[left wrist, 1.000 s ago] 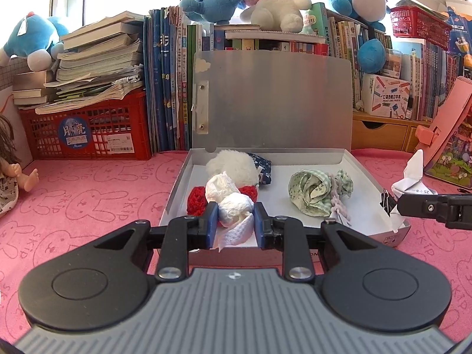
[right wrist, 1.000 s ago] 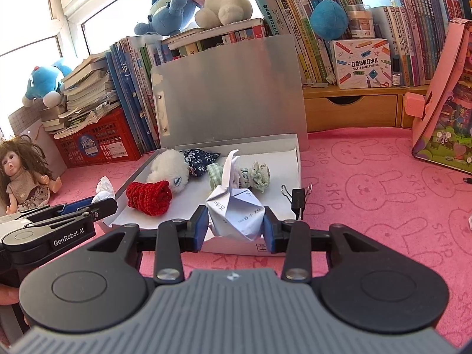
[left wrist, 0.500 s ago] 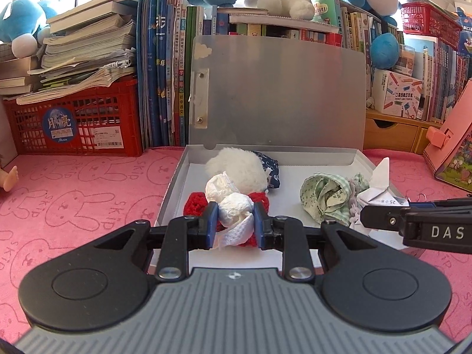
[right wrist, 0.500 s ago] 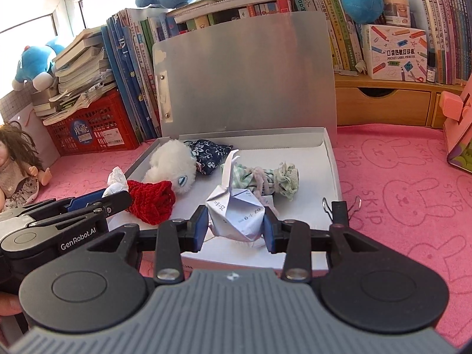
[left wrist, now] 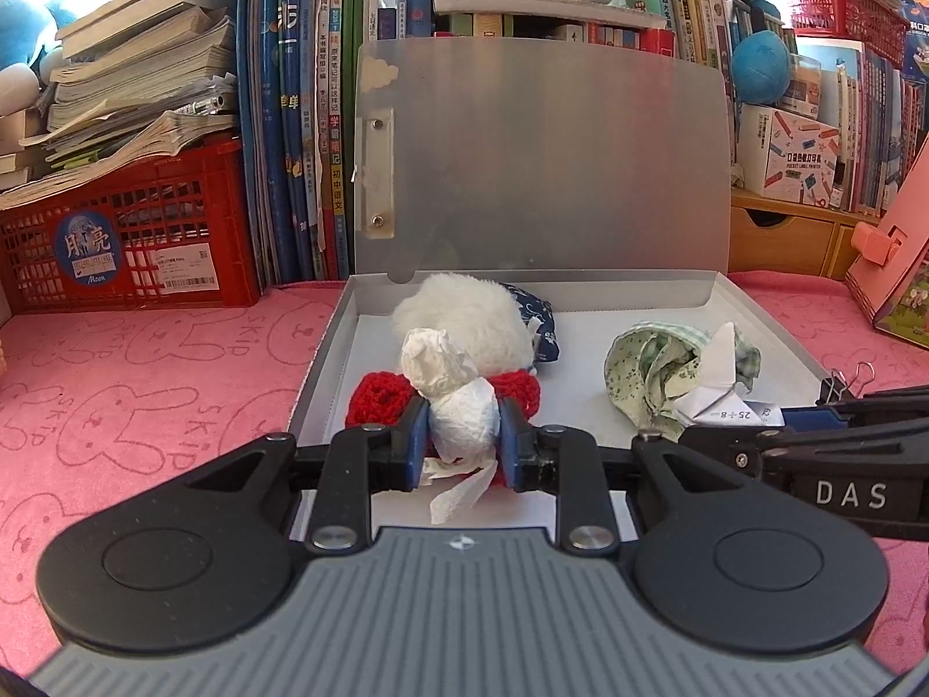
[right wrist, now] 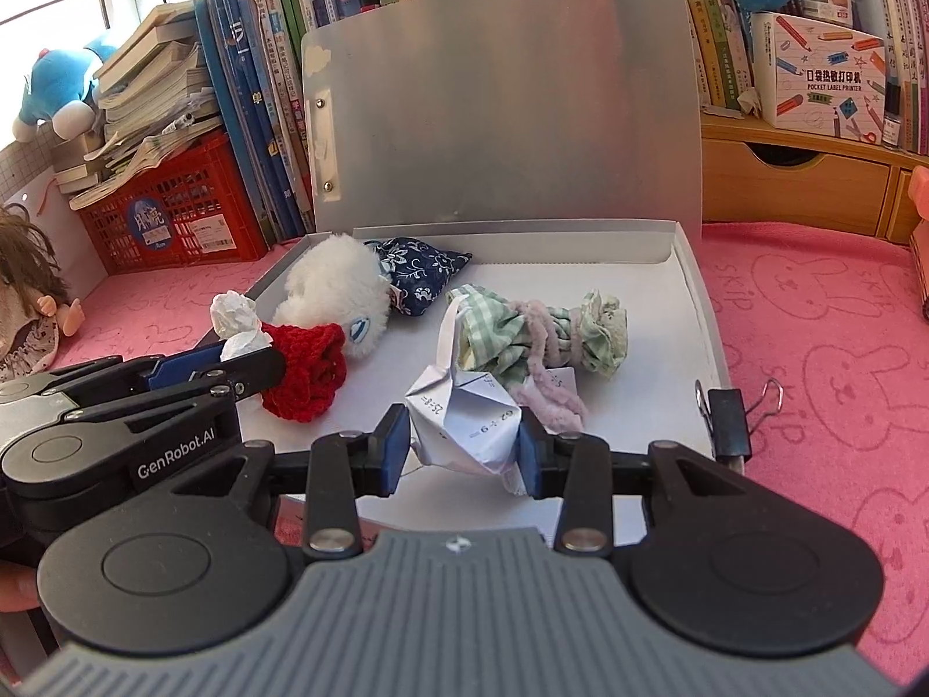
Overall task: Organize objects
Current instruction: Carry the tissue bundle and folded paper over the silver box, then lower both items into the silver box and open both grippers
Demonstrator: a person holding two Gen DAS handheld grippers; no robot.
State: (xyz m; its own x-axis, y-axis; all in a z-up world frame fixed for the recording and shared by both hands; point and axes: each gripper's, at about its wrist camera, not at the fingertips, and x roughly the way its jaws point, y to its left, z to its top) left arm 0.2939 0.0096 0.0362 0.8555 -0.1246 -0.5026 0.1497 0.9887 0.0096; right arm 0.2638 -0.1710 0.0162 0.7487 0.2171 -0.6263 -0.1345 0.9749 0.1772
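Observation:
An open grey file box [left wrist: 772,319] [right wrist: 697,290] lies on the pink mat with its lid upright. Inside are a white plush [left wrist: 464,313] [right wrist: 331,290], a red knitted piece [left wrist: 377,401] [right wrist: 308,372], a blue floral pouch [right wrist: 418,279] and a green cloth bundle [left wrist: 644,366] [right wrist: 580,331]. My left gripper [left wrist: 458,441] is shut on a crumpled white tissue [left wrist: 453,383] [right wrist: 235,319] over the box's front left. My right gripper [right wrist: 461,444] is shut on a folded paper origami [right wrist: 464,412] [left wrist: 720,389] over the box's front right.
A black binder clip [right wrist: 728,418] is on the box's right front rim. A red crate [left wrist: 128,232] with books, upright books, a wooden drawer unit [right wrist: 801,186] and a doll [right wrist: 29,302] surround the box. A pink case [left wrist: 894,267] stands at the right.
Both grippers have moved forward over the box's front edge, each still holding its item. The box and its contents look larger and nearer.

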